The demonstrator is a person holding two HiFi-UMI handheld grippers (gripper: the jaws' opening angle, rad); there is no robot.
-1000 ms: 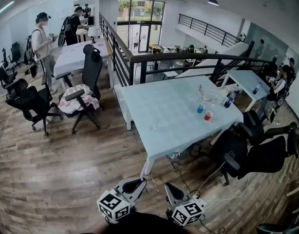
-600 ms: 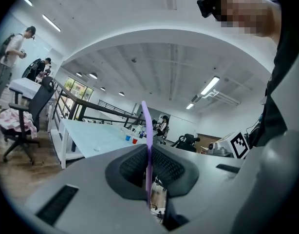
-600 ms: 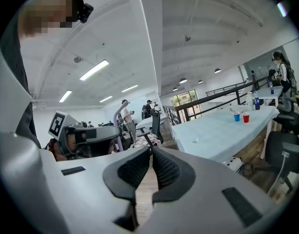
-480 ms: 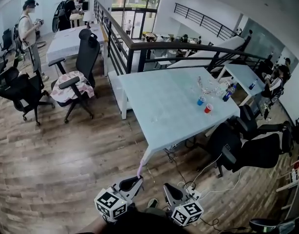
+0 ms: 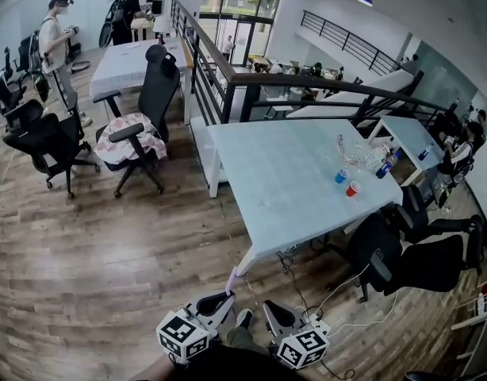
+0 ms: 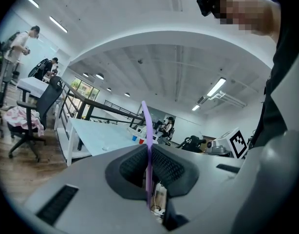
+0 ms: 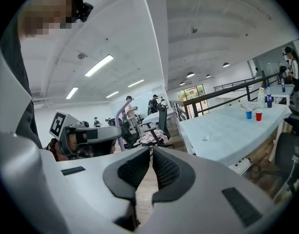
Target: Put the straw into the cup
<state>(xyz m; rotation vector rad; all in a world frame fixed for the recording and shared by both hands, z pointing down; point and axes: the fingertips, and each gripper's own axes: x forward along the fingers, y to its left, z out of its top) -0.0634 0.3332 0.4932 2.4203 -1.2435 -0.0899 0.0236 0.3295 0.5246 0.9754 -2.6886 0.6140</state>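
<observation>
A thin purple straw (image 6: 146, 130) stands upright between the pads of my left gripper (image 6: 148, 152), which is shut on it. In the head view the left gripper (image 5: 217, 302) is at the bottom edge, with the straw (image 5: 231, 279) poking up toward the table corner. Beside it, my right gripper (image 5: 274, 314) holds nothing, and in its own view the right gripper (image 7: 152, 156) has its jaws closed together. A blue cup (image 5: 341, 176) and a red cup (image 5: 353, 188) stand far off on the pale blue table (image 5: 283, 181), near its right end. Both grippers are well short of the table.
Bottles and clear clutter (image 5: 370, 159) sit behind the cups. Black office chairs (image 5: 410, 256) crowd the table's right side, and cables (image 5: 307, 292) lie on the wooden floor below it. Another chair (image 5: 144, 121) and people (image 5: 57, 34) are at the far left.
The head view has shifted a little, so the table and cups sit slightly further right and lower. Both grippers stay low in the frame, the straw still held.
</observation>
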